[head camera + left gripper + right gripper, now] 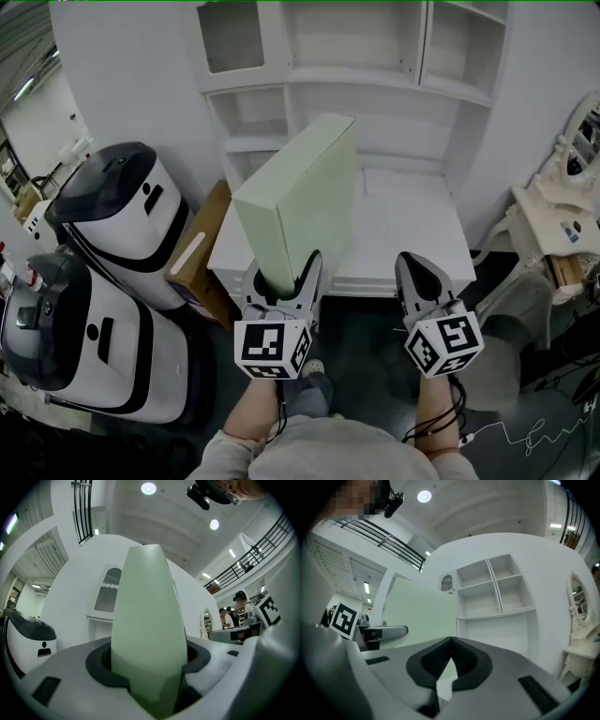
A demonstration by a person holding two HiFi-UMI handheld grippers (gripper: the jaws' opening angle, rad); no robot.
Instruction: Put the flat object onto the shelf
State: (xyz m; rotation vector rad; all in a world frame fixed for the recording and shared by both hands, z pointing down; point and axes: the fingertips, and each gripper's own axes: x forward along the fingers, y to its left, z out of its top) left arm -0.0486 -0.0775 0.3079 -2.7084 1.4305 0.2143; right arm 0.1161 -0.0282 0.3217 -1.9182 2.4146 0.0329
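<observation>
Flat object is the one to watch, and we sweep from the left. Far left stand two white-and-black machines, and a cardboard box leans just beside the table. Anything that tips that way lands on them.

Next comes our left claw, clamped on the flat object. It is a pale green panel held by its bottom end only, and it rises tall and tilted in the air between us and the shelf. That is where we see the trouble. With so much panel above such a low grip, a quick swing could make it pivot in the pads or slip out, and it would probably drop towards the table edge or the box.

Moving right, our right claw hangs beside it, pressed together on nothing and well clear of the panel. It gives no support, and it would have to open before it could steady anything.

Behind it all is the shelf, white and split into compartments by uprights and boards. The openings look tight for a panel this long. If we carry it in tilted as it is, the top corner may well catch a divider and twist the panel out of the claw. If we push it in off-square, it could jam halfway or tip back out.
</observation>
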